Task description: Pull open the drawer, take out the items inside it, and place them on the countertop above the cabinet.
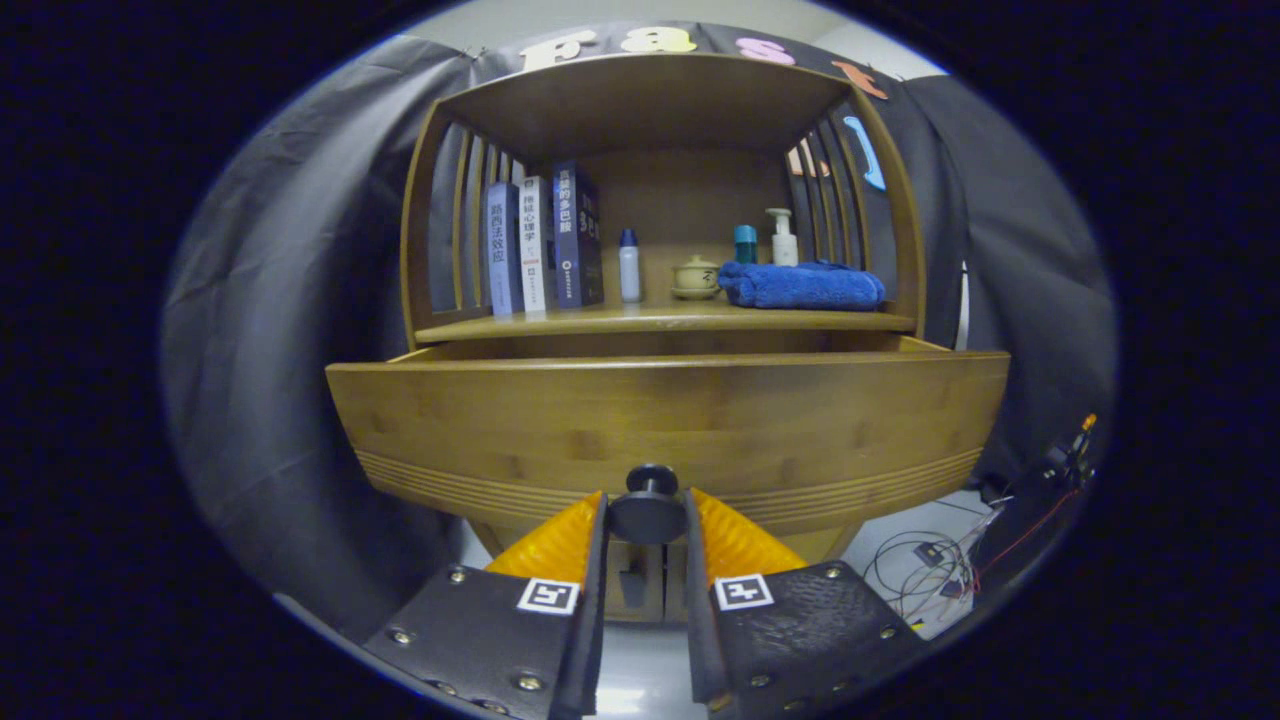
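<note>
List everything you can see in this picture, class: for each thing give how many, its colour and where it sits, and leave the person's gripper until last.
cabinet: one, brown wood, slatted sides, against the dark cloth wall.
drawer: one, brown wood, pulled out below the shelf; its inside is hidden.
knob: one, dark, on the drawer front, between the fingers.
books: three, blue and white spines, upright at the shelf's left.
bottle: one, white with blue cap, right of the books.
lidded cup: one, pale green, mid-shelf on a saucer.
towel: one, blue, folded at the shelf's right.
teal container: one, behind the towel.
pump bottle: one, white, behind the towel.
cables: several, on the floor beside the cabinet.
gripper: one, fingers closed on the knob.
</note>
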The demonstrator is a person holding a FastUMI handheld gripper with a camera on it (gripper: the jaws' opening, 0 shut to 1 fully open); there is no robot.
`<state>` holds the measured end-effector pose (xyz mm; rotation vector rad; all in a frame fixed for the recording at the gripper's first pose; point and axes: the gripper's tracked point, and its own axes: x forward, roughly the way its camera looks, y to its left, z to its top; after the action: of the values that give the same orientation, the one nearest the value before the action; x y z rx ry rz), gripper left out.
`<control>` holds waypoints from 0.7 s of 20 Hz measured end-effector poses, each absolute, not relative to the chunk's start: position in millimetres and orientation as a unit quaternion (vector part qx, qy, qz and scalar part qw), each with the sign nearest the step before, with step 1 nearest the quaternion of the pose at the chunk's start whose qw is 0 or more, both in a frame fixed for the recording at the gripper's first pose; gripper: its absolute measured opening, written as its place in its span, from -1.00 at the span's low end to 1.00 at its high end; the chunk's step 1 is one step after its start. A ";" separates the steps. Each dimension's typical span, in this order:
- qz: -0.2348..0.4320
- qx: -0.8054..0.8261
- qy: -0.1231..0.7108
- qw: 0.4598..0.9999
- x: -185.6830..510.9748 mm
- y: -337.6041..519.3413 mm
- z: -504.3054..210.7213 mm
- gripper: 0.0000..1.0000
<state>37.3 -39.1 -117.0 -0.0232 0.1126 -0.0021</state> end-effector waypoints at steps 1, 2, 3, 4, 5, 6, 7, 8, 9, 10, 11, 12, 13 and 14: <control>0.002 0.003 0.050 0.999 25.2 -43.7 -113.6 -0.49; -0.006 0.012 0.045 0.999 19.3 -45.2 -111.0 -0.69; -0.001 0.006 0.064 0.998 10.9 -47.4 -122.3 -0.89; 0.003 -0.001 0.074 0.997 2.0 -49.8 -128.6 -0.90; 0.002 0.001 0.074 0.997 2.3 -53.1 -134.5 -0.89; 0.012 0.010 0.062 0.998 -7.2 -50.5 -133.6 -0.89; 0.013 0.009 0.054 0.998 -13.6 -50.8 -132.4 -0.89; 0.011 0.003 0.049 0.999 -14.0 -50.8 -130.5 -0.89; 0.015 -0.004 0.045 0.999 -12.7 -48.6 -128.2 -0.89; 0.037 -0.006 0.042 0.998 -10.2 -41.1 -126.0 -0.87; 0.047 -0.006 0.036 0.998 -8.9 -34.6 -121.5 -0.67; 0.045 -0.010 0.031 0.998 -0.7 -30.8 -117.8 -0.41; 0.036 -0.015 0.028 0.999 10.7 -30.5 -115.9 -0.16; 0.021 -0.022 0.034 0.999 22.4 -34.4 -120.5 0.10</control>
<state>22.4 -34.4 -120.5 -0.0436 0.0681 0.0418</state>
